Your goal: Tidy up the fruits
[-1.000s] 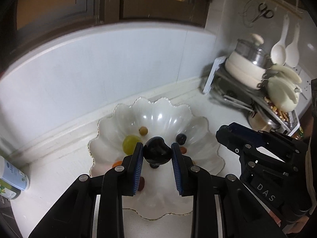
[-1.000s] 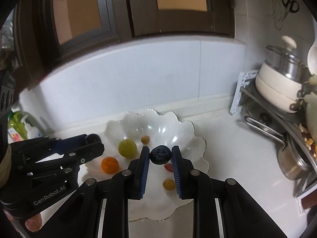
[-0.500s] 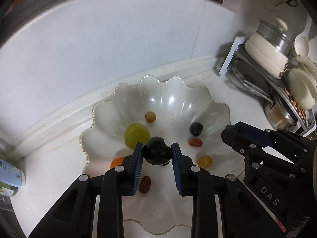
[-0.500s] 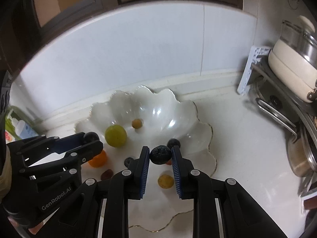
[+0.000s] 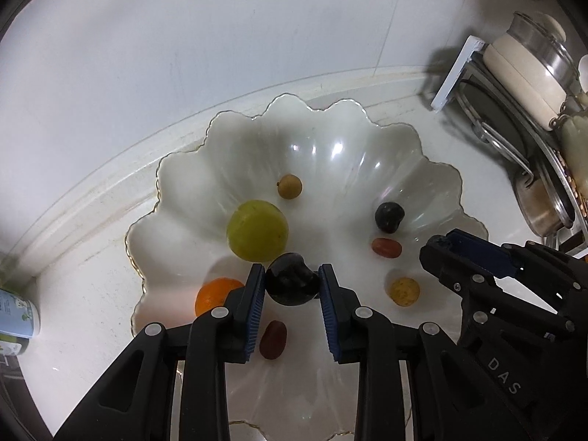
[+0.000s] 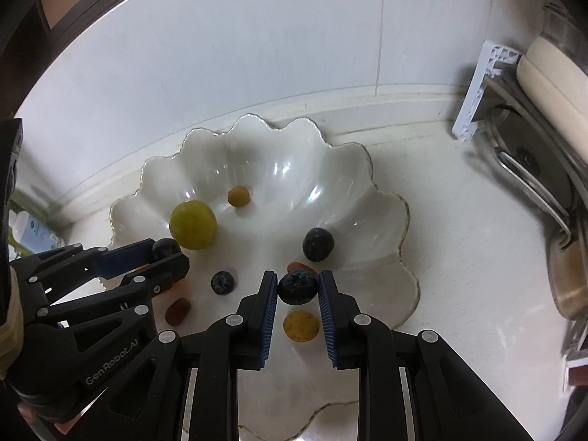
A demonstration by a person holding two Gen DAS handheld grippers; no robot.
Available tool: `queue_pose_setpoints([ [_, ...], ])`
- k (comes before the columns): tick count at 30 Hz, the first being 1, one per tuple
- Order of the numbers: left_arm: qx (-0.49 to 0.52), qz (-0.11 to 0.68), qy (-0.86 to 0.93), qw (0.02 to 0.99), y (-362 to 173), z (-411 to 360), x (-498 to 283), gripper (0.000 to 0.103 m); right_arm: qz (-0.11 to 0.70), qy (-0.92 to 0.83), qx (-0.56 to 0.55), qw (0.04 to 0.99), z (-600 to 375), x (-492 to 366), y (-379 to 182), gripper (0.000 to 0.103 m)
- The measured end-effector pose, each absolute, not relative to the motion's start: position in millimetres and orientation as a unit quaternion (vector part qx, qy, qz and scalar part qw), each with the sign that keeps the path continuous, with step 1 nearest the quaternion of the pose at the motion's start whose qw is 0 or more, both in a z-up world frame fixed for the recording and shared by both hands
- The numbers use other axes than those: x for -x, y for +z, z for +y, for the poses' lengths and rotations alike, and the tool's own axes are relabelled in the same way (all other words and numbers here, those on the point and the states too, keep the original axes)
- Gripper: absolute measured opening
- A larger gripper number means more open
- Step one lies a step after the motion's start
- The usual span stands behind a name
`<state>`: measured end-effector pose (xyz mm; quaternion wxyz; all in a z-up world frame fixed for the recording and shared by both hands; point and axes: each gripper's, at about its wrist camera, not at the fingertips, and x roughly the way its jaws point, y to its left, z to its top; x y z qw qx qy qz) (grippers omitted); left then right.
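Glossy dark plum (image 5: pixel 292 283) clamped between the left gripper (image 5: pixel 292 286) fingers, matte wrinkled blueberry (image 6: pixel 297 287) pinched by the right gripper (image 6: pixel 297 288), both over the scalloped glazed white bowl (image 5: pixel 176 169), smooth round green fruit (image 5: pixel 257 229) at ten o'clock of the plum, white tabletop (image 6: pixel 459 228) beneath.

The scalloped bowl (image 5: pixel 367 154) is gleaming like glossy white glazed ceramic, throwing bright highlights. The table (image 6: pixel 459 220) is showing a smooth, pale, stone-like surface. The wall tiles (image 5: pixel 220 36) are looking smooth and faintly shiny. The left gripper (image 5: pixel 292 286) is showing matt black plastic with ribbed blue pads (image 5: pixel 257 305). The pot (image 5: pixel 540 213) is shining like brushed metal. The green fruit (image 5: pixel 257 229) is looking smooth-skinned.
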<state>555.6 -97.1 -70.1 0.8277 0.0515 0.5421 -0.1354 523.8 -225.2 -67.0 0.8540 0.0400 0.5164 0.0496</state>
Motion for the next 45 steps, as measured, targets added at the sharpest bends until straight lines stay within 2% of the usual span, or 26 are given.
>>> queue_pose_setpoints([
  [1, -0.053, 0.543, -0.134, 0.828, -70, -97, -556, 0.037, 0.519, 0.05, -0.039, 0.853, -225, -524, -68, 0.026],
  [3, -0.06, 0.539, -0.127, 0.83, -68, -95, -556, 0.052, 0.523, 0.049, -0.04, 0.85, -225, -527, -71, 0.039],
  [5, -0.067, 0.531, -0.118, 0.836, -64, -92, -554, 0.053, 0.522, 0.042, -0.037, 0.851, -226, -526, -71, 0.046],
  [7, -0.071, 0.529, -0.111, 0.838, -61, -89, -553, 0.061, 0.519, 0.039, -0.034, 0.853, -227, -525, -70, 0.047],
  [9, -0.074, 0.519, -0.101, 0.846, -57, -83, -550, 0.062, 0.514, 0.032, -0.034, 0.857, -229, -522, -67, 0.047],
  [17, -0.099, 0.452, -0.05, 0.885, -31, -61, -521, 0.083, 0.469, 0.013, -0.002, 0.883, -220, -495, -45, 0.047],
  [19, -0.099, 0.435, -0.045, 0.894, -24, -57, -510, 0.086, 0.452, 0.004, 0.002, 0.892, -216, -484, -37, 0.051],
  [21, -0.099, 0.419, -0.043, 0.902, -17, -53, -497, 0.088, 0.434, -0.005, -0.001, 0.901, -214, -471, -28, 0.059],
  [27, -0.1, 0.372, -0.044, 0.922, 2, -43, -457, 0.094, 0.391, -0.025, -0.011, 0.92, -208, -429, -8, 0.068],
  [37, -0.102, 0.304, -0.041, 0.946, 28, -35, -375, 0.098, 0.323, -0.061, -0.004, 0.944, -206, -346, 18, 0.07],
  [45, -0.077, 0.262, -0.045, 0.961, 45, -26, -290, 0.1, 0.284, -0.045, -0.012, 0.958, -211, -263, 36, 0.078],
])
